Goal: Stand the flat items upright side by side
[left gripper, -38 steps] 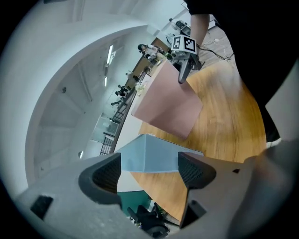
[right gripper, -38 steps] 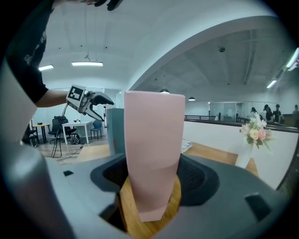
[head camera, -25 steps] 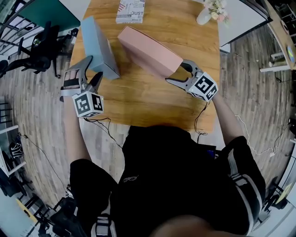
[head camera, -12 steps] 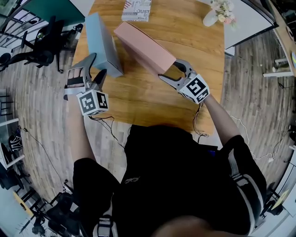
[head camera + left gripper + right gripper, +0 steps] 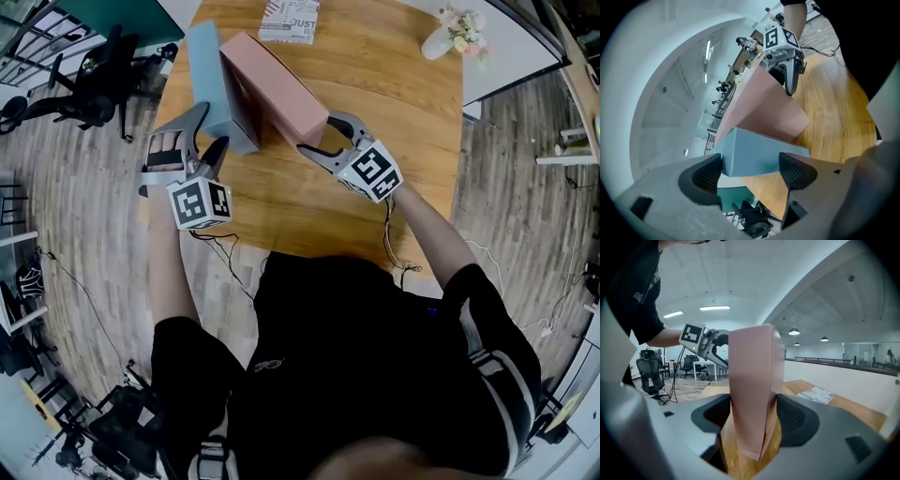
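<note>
A tall blue box [image 5: 214,80] stands on edge at the left of the wooden table [image 5: 375,112]. My left gripper [image 5: 212,127] is shut on its near end, with a pad on each side in the left gripper view [image 5: 747,171]. A pink box [image 5: 277,84] stands on edge just right of it. Their far ends meet or nearly meet and their near ends lie apart. My right gripper [image 5: 321,133] is shut on the pink box's near end [image 5: 752,380]. Its jaws have just closed a little on the box.
A printed magazine [image 5: 291,19] lies at the table's far edge. A white vase of flowers [image 5: 450,33] stands at the far right. Black office chairs [image 5: 89,89] stand on the floor left of the table, whose left edge runs close behind the blue box.
My right gripper has carried the pink box leftward across the table until it stands next to the blue box. The left gripper and the blue box have stayed put.
</note>
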`<state>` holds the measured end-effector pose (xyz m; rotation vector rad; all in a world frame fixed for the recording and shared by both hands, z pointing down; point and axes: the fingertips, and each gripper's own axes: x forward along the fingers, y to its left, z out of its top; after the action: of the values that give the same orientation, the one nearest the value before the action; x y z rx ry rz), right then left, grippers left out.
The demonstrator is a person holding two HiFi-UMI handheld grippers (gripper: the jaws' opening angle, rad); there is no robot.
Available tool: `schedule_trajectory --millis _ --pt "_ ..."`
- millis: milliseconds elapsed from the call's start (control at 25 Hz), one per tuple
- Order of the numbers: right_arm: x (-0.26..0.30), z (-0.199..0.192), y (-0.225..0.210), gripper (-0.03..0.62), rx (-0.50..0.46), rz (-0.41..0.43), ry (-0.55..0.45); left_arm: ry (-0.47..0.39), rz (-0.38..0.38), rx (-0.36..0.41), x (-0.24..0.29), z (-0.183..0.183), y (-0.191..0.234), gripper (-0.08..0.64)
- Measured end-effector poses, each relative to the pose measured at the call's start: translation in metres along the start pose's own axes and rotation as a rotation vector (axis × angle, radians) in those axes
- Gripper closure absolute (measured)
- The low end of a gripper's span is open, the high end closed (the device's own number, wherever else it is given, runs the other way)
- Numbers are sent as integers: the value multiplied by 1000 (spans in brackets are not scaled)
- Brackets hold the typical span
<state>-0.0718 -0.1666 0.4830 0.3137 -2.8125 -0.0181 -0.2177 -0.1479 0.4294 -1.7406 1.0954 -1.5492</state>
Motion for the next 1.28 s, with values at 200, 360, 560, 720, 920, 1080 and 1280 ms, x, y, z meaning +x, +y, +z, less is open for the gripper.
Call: schedule_trajectory --millis 200,360,560,720,920,1080,1280 --pt "23 13 13 259 -4 69 -3 -14 7 -8 1 1 1 160" --pt "33 15 13 258 -3 53 4 -13 19 -5 0 2 1 156" --pt "51 22 9 258 10 24 -23 -11 30 -2 1 2 0 153" --pt "67 28 8 258 10 1 -26 1 20 -30 -1 3 1 150" --pt "83 32 12 285 -5 -9 -22 -3 23 -30 -2 3 0 149" --pt "89 36 11 282 9 -20 -31 -11 28 -32 -4 2 0 146" --pt "88 35 9 281 10 -26 -33 -24 37 -45 -4 3 0 141"
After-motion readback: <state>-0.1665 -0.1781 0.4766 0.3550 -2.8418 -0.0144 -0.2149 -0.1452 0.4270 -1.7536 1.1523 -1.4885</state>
